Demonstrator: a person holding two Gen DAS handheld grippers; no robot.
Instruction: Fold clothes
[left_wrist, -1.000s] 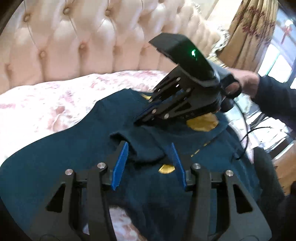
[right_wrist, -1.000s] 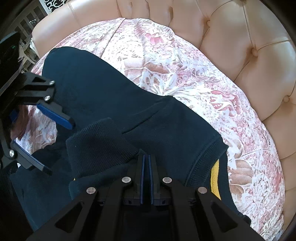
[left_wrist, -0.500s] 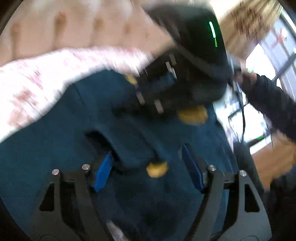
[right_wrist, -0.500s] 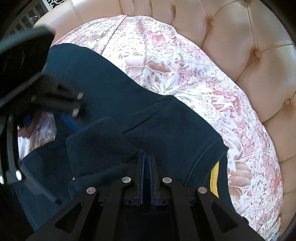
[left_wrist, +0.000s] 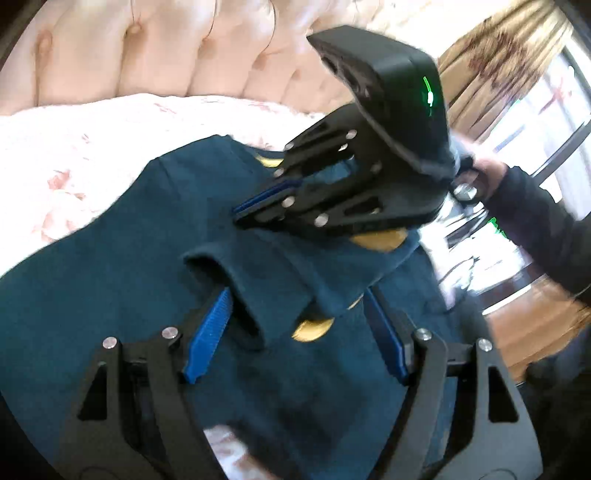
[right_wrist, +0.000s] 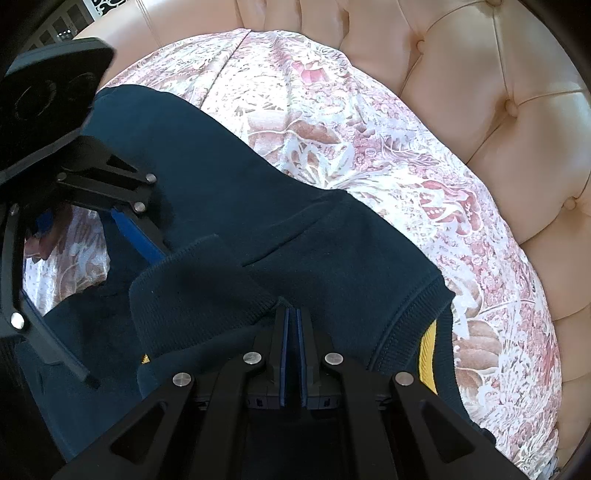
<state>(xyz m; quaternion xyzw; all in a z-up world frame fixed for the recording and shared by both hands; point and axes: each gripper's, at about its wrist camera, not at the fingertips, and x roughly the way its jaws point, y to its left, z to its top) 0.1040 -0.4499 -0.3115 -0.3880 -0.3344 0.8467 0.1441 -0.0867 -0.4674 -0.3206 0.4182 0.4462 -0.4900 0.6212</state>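
A dark blue sweater with yellow trim lies spread on a floral cover. One ribbed cuff is folded over its middle. My left gripper is open, its blue pads on either side of that cuff and not pressing it. From the right wrist view the left gripper comes in from the left, one pad by the cuff. My right gripper points steeply down, shut on a pinch of sweater cloth just behind the cuff. The left wrist view shows the right gripper from the side, tips on the sweater.
A tufted pink backrest curves around the floral cover. A patterned curtain and a bright window stand at the right. A person's hand and dark sleeve hold the right gripper. Wooden floor shows beyond the cover's right edge.
The left gripper's jaws have widened and it has dipped and tilted toward the cuff, which now lies between its pads. The right gripper has stayed shut in place.
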